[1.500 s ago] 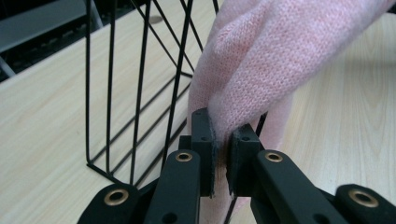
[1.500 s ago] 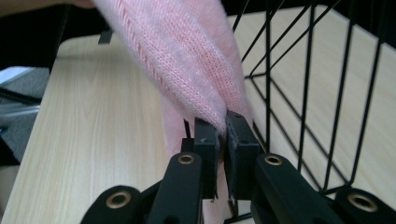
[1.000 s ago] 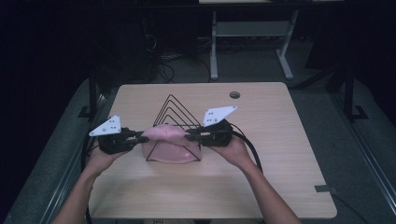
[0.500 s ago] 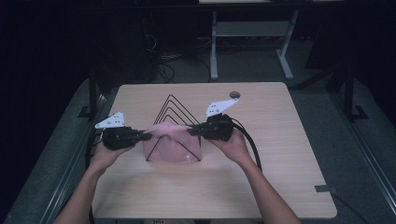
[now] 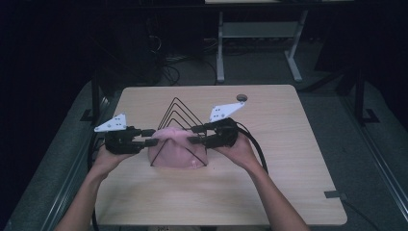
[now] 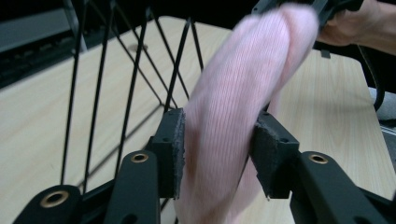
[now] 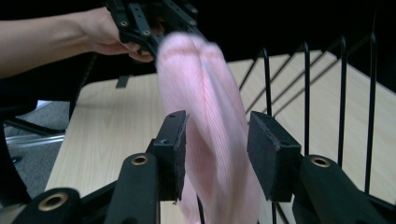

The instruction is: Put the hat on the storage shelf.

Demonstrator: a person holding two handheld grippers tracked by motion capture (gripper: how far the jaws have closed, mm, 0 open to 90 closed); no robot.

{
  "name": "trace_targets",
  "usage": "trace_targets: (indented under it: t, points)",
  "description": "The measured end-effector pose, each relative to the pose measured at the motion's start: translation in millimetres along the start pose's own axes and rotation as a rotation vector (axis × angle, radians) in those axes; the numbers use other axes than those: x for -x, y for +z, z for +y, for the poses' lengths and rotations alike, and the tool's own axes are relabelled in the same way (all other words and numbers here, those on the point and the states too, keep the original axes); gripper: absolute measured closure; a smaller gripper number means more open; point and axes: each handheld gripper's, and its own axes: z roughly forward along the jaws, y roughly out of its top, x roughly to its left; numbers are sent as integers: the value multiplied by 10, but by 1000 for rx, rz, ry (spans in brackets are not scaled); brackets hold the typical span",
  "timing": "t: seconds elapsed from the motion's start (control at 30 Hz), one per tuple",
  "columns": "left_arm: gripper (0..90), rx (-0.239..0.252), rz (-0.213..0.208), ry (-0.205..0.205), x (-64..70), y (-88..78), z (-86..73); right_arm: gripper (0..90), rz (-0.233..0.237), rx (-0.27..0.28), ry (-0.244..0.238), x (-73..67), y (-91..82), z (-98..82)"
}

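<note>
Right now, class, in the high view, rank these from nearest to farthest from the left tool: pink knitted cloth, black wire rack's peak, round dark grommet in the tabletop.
1. Pink knitted cloth, right beside the left tool.
2. Black wire rack's peak, behind the cloth.
3. Round dark grommet, far edge, right of the rack.

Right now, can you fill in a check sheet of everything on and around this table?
Surface: light wooden table, with a round dark hole near its far edge.
Job's things: pink knit cloth draped over black wire rack.
Clutter: nothing seen.
Grippers: left tool and right tool have just been opening; jaws stand open at either side of the cloth, which lies between them.
Cables: black cable trails from the right tool.
Surroundings: dark room, grey floor, a metal table frame behind.
</note>
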Motion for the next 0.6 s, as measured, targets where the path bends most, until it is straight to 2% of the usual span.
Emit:
trace_targets:
  t: [0.03, 0.1, 0.13, 0.17, 0.23, 0.37, 0.43, 0.6]
  points:
    - [618, -2, -7, 13, 3, -1, 27, 606, 0, 5, -6, -7, 3, 21]
    - [778, -20, 7, 47, 25, 13, 65, 767, -3, 7, -25, -15, 6, 47]
    - [830, -28, 13, 46, 28, 26, 82, 823, -16, 12, -25, -21, 7, 57]
    - [853, -28, 19, 42, 22, 36, 96, 835, -20, 16, -23, -10, 10, 63]
    - [861, -24, 22, 32, 12, 43, 93, 847, -32, 18, 9, 15, 11, 64]
    - [865, -23, 16, 6, 4, 50, 81, 856, -39, 18, 33, 44, 9, 49]
    - [865, -30, 11, 0, 0, 41, 59, 857, -47, 0, 29, 45, 16, 45]
    - [859, -28, -1, 9, 14, 26, 30, 855, -26, -22, 30, 34, 25, 25]
